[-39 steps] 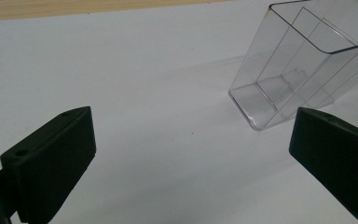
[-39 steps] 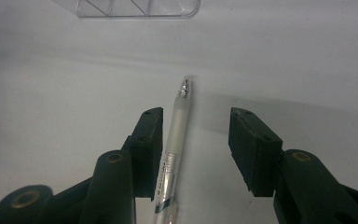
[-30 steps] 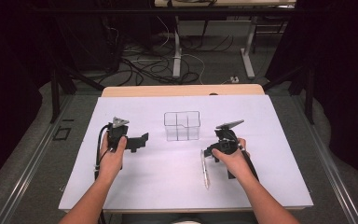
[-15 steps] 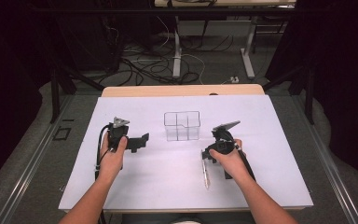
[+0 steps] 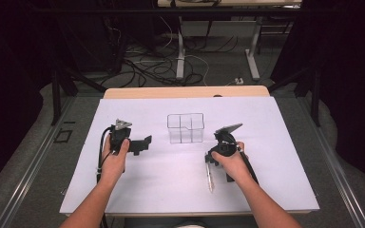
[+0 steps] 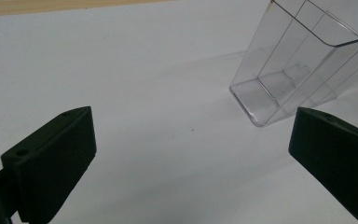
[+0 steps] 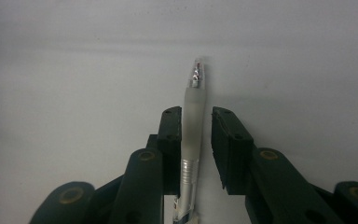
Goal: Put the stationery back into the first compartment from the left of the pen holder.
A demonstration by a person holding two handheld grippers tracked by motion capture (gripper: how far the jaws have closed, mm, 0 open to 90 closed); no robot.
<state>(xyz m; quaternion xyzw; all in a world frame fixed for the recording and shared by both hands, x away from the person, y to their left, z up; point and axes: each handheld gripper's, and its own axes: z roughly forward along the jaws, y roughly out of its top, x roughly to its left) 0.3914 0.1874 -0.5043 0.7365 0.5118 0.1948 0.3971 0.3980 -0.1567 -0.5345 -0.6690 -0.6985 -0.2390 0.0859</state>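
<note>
- Since the earlier frames the right gripper (image 5: pixel 212 159) has tipped forward and down over the pen (image 5: pixel 210 175), its grey plate dropping lower; the left gripper (image 5: pixel 144 143) has not shifted; the pen lies where it lay.
- In the right gripper view the fingers (image 7: pixel 169 140) straddle the pen (image 7: pixel 191 140), the one on the view's left touching the frosted grip, the other a sliver off; they are nearly together but not yet clamped, so I judge this the closing step of a pick.
- The pen lies flat on the white sheet (image 5: pixel 171 190) covering the desk, running from 12 toward 6 o'clock in the high view, at about 5 o'clock from the clear organiser (image 5: pixel 186 128); its tip (image 7: pixel 197 70) points away from the right gripper's camera.
- The left gripper's fingers (image 6: pixel 51 158) are wide apart and hold nothing; it waits at 9 o'clock of the organiser (image 6: pixel 298 70), aimed at it, probably to steady it when the pen arrives.
- The organiser stands upright, its compartments empty, near the desk's middle within reach of both hands.
</note>
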